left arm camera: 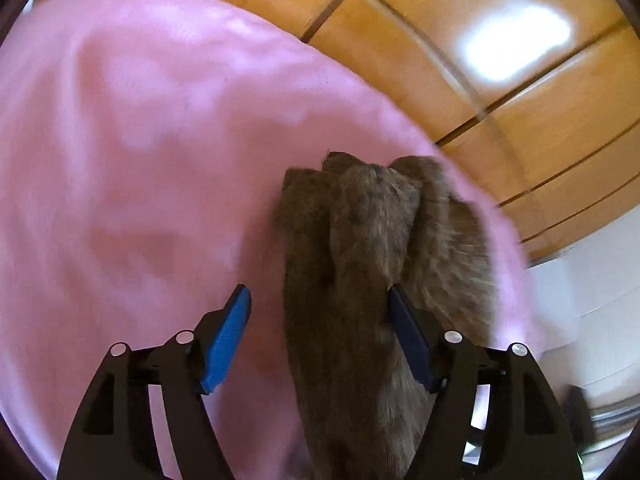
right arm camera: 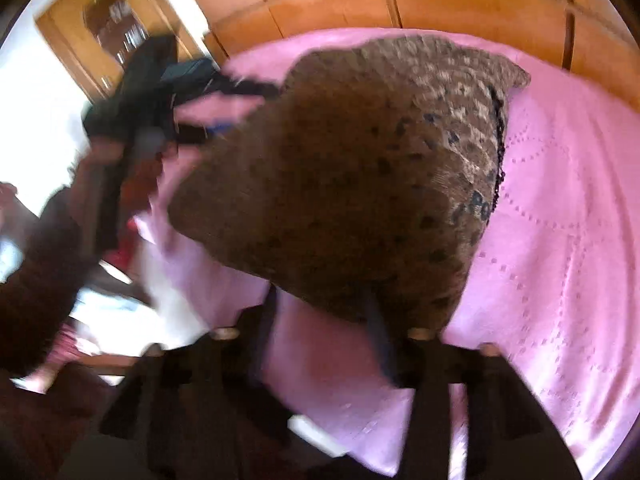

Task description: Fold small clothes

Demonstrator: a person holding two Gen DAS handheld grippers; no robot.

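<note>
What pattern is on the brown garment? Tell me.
The brown garment has small dark spots, with a paler knit-like band along one edge; it shows best in the right wrist view.

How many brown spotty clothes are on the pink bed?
1: the brown spotted garment lies on the pink bedspread, reaching between the left gripper fingers. More could be out of view.
</note>
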